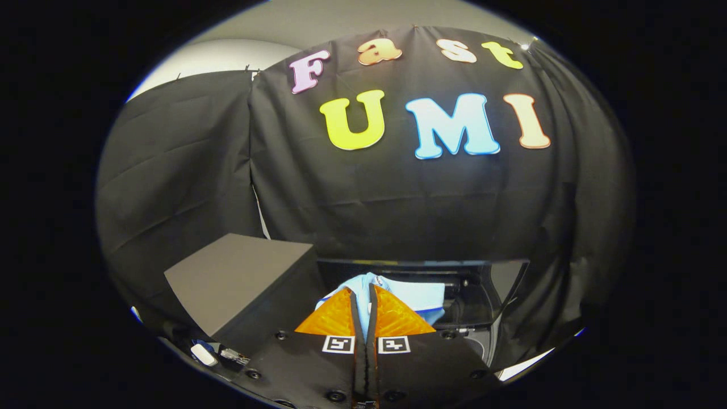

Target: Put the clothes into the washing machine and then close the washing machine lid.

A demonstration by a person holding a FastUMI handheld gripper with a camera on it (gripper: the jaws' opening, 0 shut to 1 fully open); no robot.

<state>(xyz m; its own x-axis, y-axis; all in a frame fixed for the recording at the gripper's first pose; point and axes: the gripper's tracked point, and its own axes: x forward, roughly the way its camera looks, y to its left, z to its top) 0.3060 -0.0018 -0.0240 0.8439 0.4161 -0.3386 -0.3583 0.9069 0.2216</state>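
My gripper [362, 289] is shut on a light blue garment [417, 296]. A thin fold of the cloth shows in the narrow gap between the fingers. The rest bunches around the tips and spreads to the right just ahead of them. Beyond and to the right of the garment lies the dark opening of the washing machine [474, 304], with its black rim [420, 262] running along the back. The garment hangs over the left part of that opening. How much of it lies below the fingers is hidden.
A dark grey box-like block [238, 272] stands close on the left of the fingers, its flat top tilted toward me. Black cloth walls close in the back and both sides. A pale strip of floor [525, 363] shows at the lower right.
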